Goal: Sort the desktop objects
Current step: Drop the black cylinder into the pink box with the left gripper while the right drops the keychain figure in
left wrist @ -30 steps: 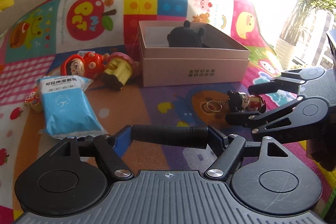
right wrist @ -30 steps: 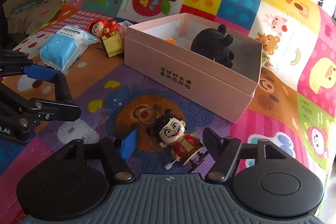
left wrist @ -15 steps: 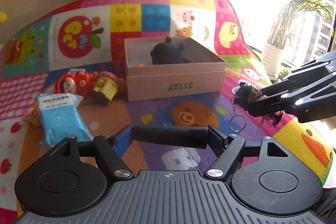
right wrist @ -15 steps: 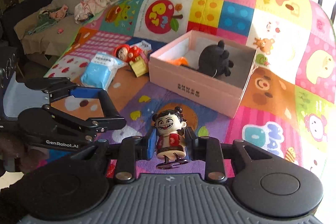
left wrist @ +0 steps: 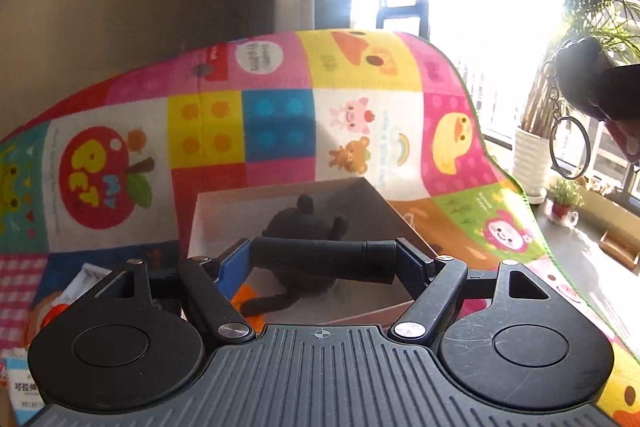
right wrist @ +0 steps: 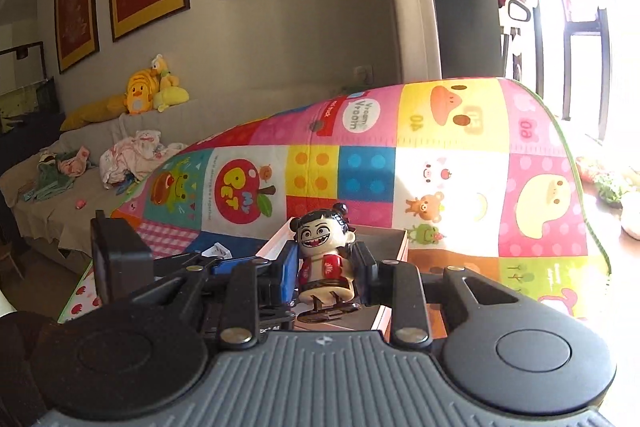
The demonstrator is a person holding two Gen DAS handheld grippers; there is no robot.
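The right gripper is clamped on a grinning doll keychain, upright between its pads above the near edge of the pink box. The left gripper holds a black cylinder crosswise over that box, where a black plush toy lies, partly hidden behind the cylinder. Only the left wrist view shows the doll's key ring, dark against window glare at far right. The playmat covers the surface.
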